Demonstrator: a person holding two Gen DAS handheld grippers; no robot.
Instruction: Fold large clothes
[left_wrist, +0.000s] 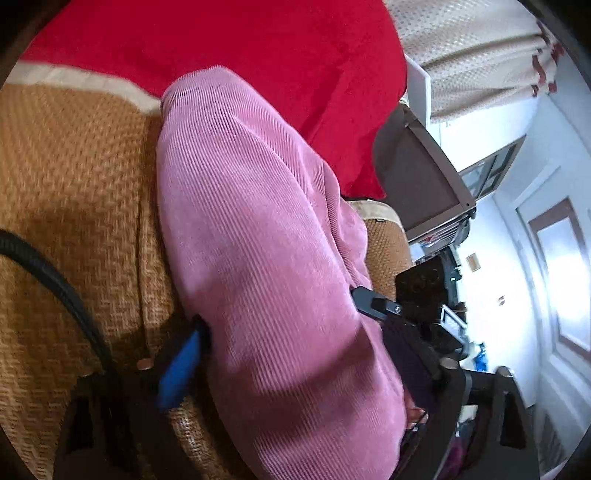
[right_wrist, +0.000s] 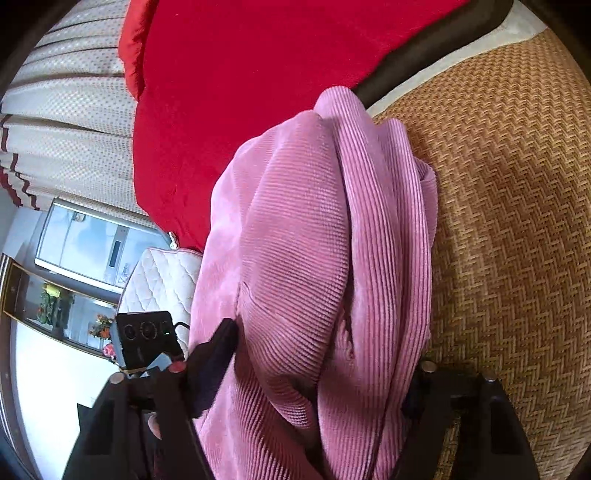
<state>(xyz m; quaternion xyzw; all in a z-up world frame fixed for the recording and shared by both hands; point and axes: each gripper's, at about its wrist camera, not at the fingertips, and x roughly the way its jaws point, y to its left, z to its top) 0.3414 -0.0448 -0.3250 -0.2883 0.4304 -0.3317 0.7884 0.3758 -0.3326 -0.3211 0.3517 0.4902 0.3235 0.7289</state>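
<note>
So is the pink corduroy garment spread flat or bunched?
Bunched: pink corduroy garment hangs in folds between the right gripper fingers.

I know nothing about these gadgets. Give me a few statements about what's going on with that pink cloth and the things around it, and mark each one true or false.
1. The pink corduroy garment runs between the fingers of the left gripper. True.
2. The garment lies on a bare wooden floor. False: it rests over a tan woven cover.
3. A red blanket lies behind the garment. True.
4. The garment is spread flat in one layer. False: in the right wrist view it is bunched into long folds.
5. The right gripper is well away from the garment. False: the cloth fills the space between its fingers, though whether they are clamped on it is hard to tell.
</note>
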